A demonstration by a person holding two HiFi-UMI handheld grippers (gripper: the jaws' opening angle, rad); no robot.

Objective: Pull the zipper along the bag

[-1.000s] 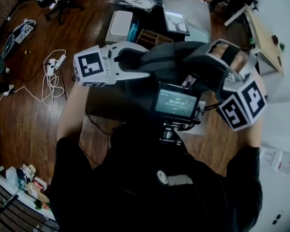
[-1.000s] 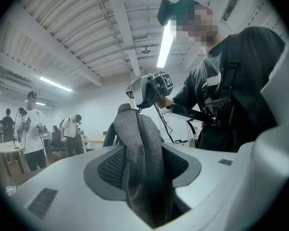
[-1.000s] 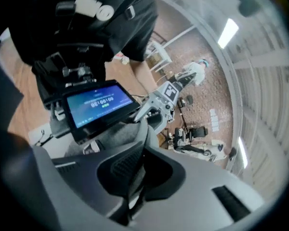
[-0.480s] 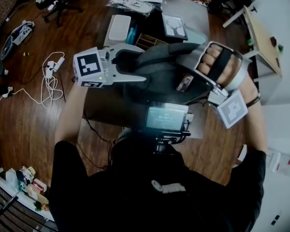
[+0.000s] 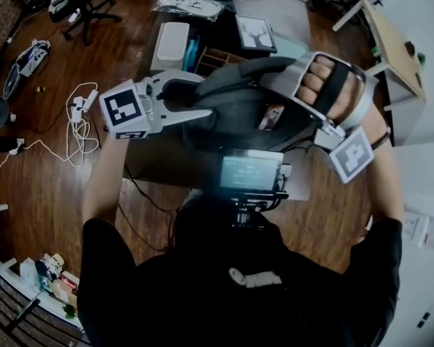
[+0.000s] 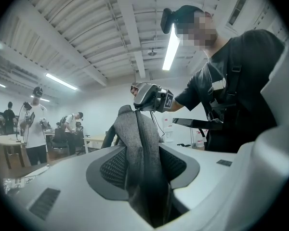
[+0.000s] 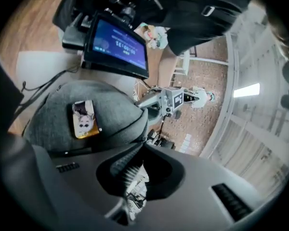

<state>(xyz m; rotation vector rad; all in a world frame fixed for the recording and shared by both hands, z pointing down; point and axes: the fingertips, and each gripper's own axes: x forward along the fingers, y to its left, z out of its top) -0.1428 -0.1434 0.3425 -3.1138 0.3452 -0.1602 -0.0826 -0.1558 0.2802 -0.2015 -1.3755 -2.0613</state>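
Observation:
A grey backpack (image 5: 235, 107) lies on the table. My left gripper (image 5: 208, 111) reaches in from the left. In the left gripper view its jaws have just been closing, and the left gripper (image 6: 145, 177) pinches a raised fold of the bag's grey fabric (image 6: 137, 138). From the right, my right gripper (image 5: 269, 79) meets the bag's top edge. In the right gripper view the right gripper (image 7: 135, 153) is shut at the bag's seam on what looks like the small dark zipper pull (image 7: 139, 141). A picture tag (image 7: 84, 119) is stuck on the bag.
A small monitor (image 5: 250, 170) hangs on the person's chest rig just below the bag. Behind the bag the table (image 5: 159, 157) holds a white box (image 5: 172, 40), a framed picture (image 5: 254, 32) and a wooden organiser (image 5: 213, 60). Cables (image 5: 76, 121) lie on the floor at left.
My right wrist has rolled, so the knuckles face up and its marker cube has swung below the hand. The left gripper stays at the bag's left side.

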